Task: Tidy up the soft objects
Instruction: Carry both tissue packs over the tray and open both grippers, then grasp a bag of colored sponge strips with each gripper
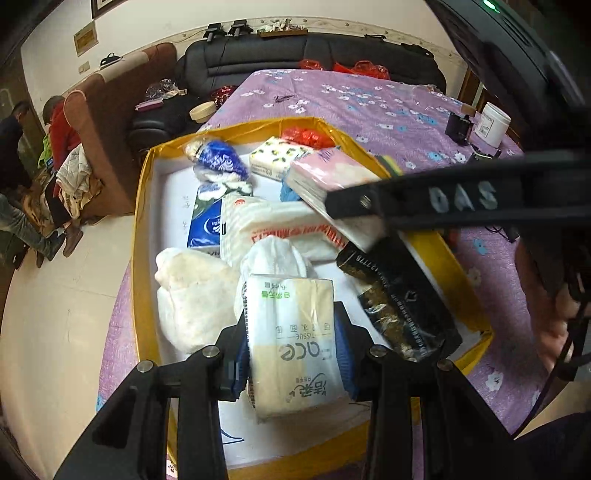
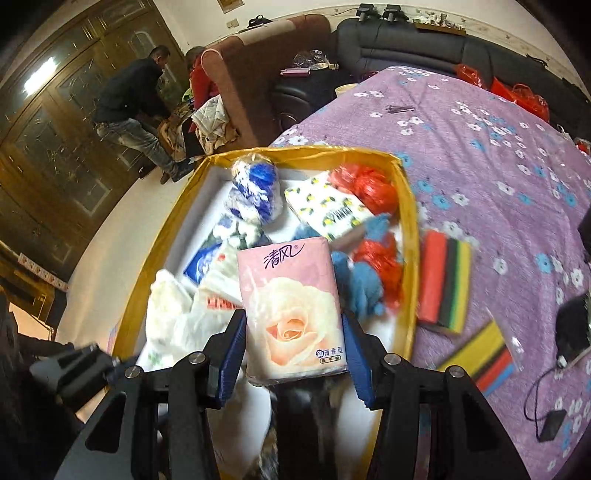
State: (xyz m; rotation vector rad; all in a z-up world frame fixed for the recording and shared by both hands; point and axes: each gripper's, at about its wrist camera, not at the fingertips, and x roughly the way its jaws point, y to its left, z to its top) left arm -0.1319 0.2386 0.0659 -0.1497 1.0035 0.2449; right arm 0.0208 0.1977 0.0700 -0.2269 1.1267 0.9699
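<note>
This is a home's living room. A dark leather sofa [image 1: 314, 55] runs along the cream back wall [image 1: 155, 22], with a brown upholstered armchair [image 1: 110, 110] beside it and framed pictures [image 1: 85, 37] hanging above. A table under a purple flowered cloth [image 2: 480, 155] holds everyday clutter: a yellow-rimmed box [image 2: 408, 206] of tissue packs and plastic bags, striped sponges [image 2: 445, 280], a white jar [image 1: 493, 123]. Red plastic bags [image 2: 517, 96] sit on the sofa. A dark wooden cabinet with glass doors [image 2: 62, 122] stands at the far side, and 2 people [image 2: 129, 103] bend over a heap of laundry [image 2: 212, 118] on the pale floor [image 1: 48, 295].
</note>
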